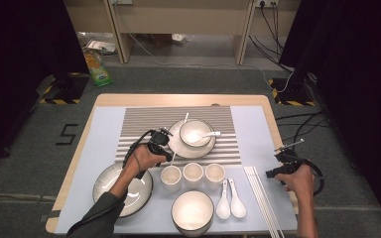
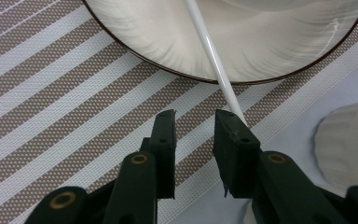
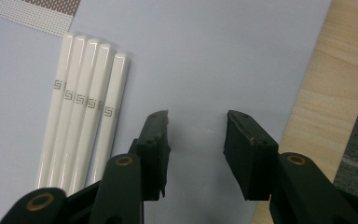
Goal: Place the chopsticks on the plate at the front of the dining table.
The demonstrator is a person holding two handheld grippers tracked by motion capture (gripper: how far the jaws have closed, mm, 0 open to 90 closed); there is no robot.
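A white plate [image 1: 177, 148] on the striped placemat [image 1: 144, 121] carries a bowl [image 1: 196, 132] with a spoon [image 1: 210, 134] in it. One white chopstick [image 1: 178, 140] lies slanted across the plate's left side. My left gripper [image 1: 166, 136] hovers at that plate's near-left rim. In the left gripper view it [image 2: 195, 123] is open, with the chopstick [image 2: 210, 51] running off the plate [image 2: 158, 42] and under the right jaw's tip. My right gripper [image 1: 270, 173] is open low over the blue mat [image 3: 214, 56], to the right of several white chopsticks [image 3: 81, 107].
Three small cups [image 1: 193, 174] stand in a row near the middle. Closer to me are a bowl [image 1: 192, 211], two spoons [image 1: 230, 200] and a large plate [image 1: 110, 181] under the left forearm. The wooden table edge [image 3: 328, 93] is just right of my right gripper.
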